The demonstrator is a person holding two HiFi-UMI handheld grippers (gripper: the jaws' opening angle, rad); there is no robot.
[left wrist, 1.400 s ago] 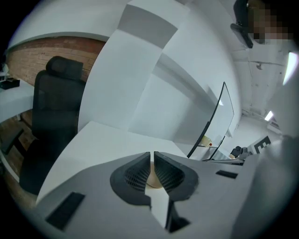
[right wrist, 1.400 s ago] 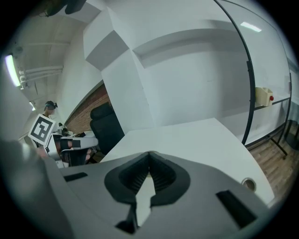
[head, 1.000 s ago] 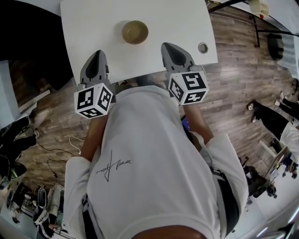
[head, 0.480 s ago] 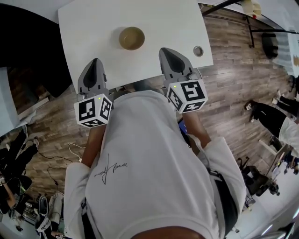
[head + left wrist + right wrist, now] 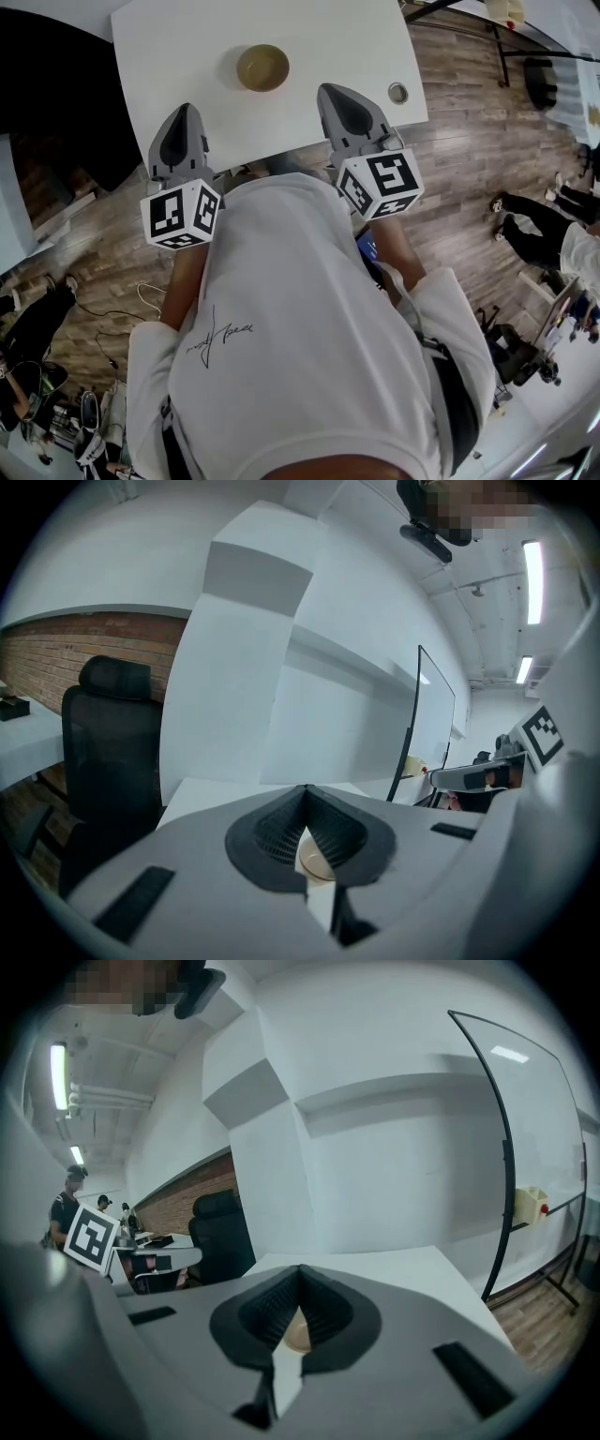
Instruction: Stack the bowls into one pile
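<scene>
A tan bowl stands alone on the white table, far of the middle; I cannot tell whether others are nested in it. My left gripper is shut and empty over the table's near edge, to the near left of the bowl. Over the same edge, to the bowl's near right, my right gripper is also shut and empty. In the left gripper view the bowl shows through the slit below the closed tips of the left gripper. The right gripper frames the bowl the same way.
A small round metal-rimmed thing lies near the table's right edge. A black office chair stands at the table's left side. Wooden floor surrounds the table, and people stand at the right. A whiteboard stand is at the far right.
Nothing was picked up or released. Both grippers stay shut at the table's near edge; the left one has drifted slightly leftward and the head view has shifted a little.
</scene>
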